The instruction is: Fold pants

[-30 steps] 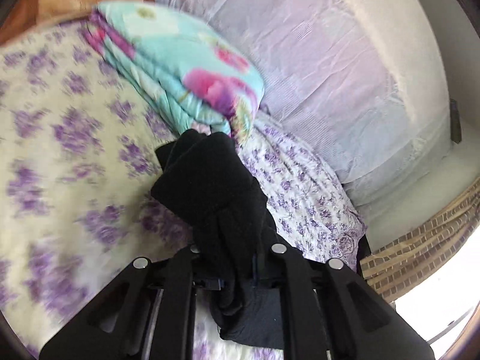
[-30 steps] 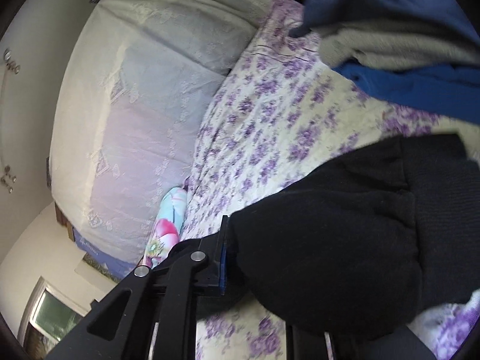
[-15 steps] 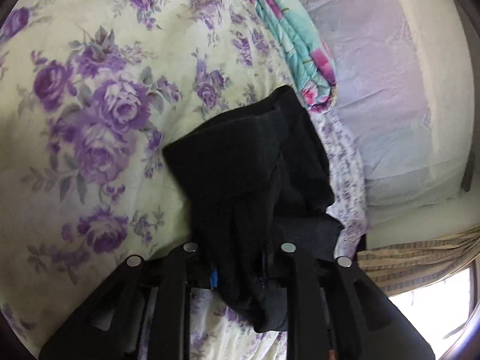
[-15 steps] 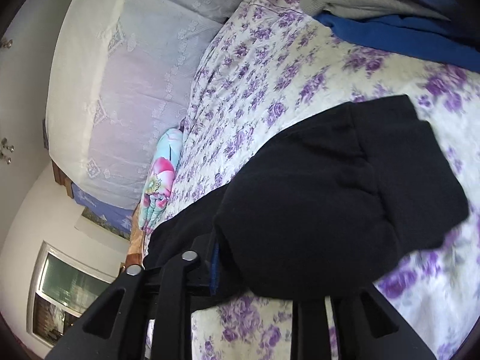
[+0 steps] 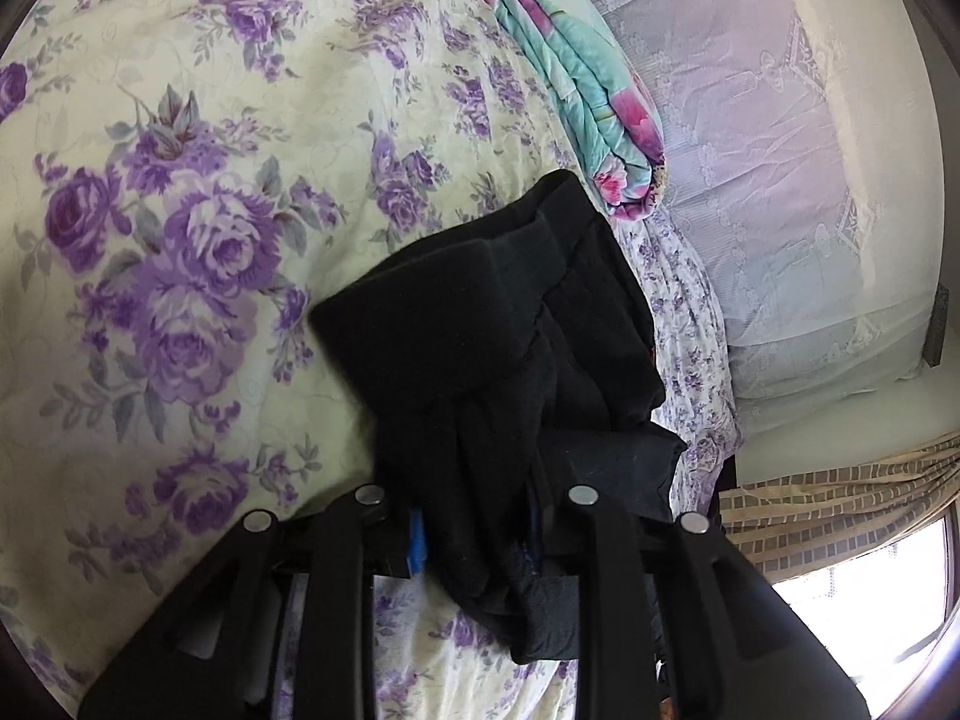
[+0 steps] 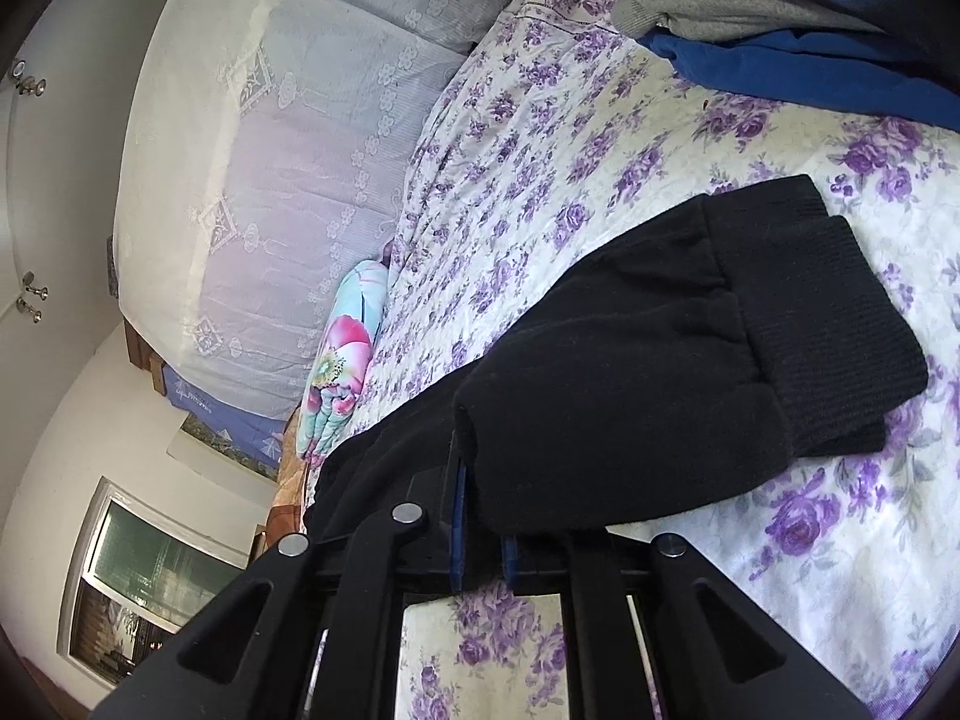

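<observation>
Lying on the purple-flowered bedsheet, the black pants are bunched into a thick fold and pinched at the near edge by both claws. In the right wrist view the right gripper has its jaws drawn close on a wad of the fleecy cloth, blue pads showing at either side of it. From there the folded pants run away from the claw toward the upper right, ending in two stacked ribbed cuffs that rest on the sheet. A darker strip of the same garment trails off to the left, toward the rolled floral quilt.

In the left wrist view the left gripper is likewise clamped on black cloth, jaws narrow. Here the pants reach up and away from the claw, their far end near the quilt. Blue and grey folded clothes lie well apart at the bed's far side, beside a white lace bed curtain.
</observation>
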Available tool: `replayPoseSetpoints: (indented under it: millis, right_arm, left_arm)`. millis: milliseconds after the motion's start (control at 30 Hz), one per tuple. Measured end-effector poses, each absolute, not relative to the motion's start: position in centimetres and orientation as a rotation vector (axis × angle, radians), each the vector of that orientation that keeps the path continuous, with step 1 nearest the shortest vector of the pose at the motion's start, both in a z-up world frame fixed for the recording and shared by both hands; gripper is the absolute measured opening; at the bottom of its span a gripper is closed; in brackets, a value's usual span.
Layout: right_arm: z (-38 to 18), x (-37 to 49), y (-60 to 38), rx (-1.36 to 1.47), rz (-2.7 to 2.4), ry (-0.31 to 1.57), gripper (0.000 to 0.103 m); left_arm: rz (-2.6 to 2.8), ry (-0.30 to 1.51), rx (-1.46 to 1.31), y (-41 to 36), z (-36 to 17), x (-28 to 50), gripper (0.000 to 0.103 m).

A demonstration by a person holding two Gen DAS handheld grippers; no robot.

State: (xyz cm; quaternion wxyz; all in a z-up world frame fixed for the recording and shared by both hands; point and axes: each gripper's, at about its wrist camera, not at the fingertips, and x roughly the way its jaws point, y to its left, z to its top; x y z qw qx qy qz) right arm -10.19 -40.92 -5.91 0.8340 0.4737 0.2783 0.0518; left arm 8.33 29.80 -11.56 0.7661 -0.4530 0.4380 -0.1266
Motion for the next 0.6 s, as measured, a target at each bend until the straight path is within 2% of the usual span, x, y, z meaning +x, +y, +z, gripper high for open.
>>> replayPoseSetpoints:
  millis: [200, 300, 367, 400, 433, 467, 600]
  right_arm:
    - [-4.7, -11.3, -40.6, 1.006, 0.131, 0.585, 0.008]
    - [-4.4, -12.0, -40.2, 0.978, 0.148, 0.666, 0.008]
    - [-4.9, -12.8, -39.5, 0.951, 0.137, 0.747, 0.013]
    - [-5.5, -13.3, -39.3, 0.962, 0.124, 0.787, 0.020]
    - [-6.0, -14.0, -39.3, 0.989, 0.103, 0.817, 0.039]
    - [-6.2, -14.9, -39.7, 1.011, 0.086, 0.804, 0.043]
    - [-6.2, -18.4, -43.6, 1.196, 0.022, 0.631, 0.043]
  left_arm:
    - [-0.272, 0.977, -0.985, 29.9, -11.1, 8.5, 0.024]
    - [-0.267, 0.977, -0.955, 30.3, -10.3, 8.7, 0.029]
    - [-0.264, 0.978, -0.948, 30.7, -10.0, 8.7, 0.034]
    - [-0.259, 0.978, -0.946, 30.9, -9.9, 8.7, 0.036]
    - [-0.259, 0.978, -0.949, 31.1, -9.9, 8.7, 0.037]
    - [-0.263, 0.981, -0.957, 31.3, -10.1, 8.7, 0.038]
    - [-0.252, 0.988, -0.954, 31.2, -10.7, 8.7, 0.038]
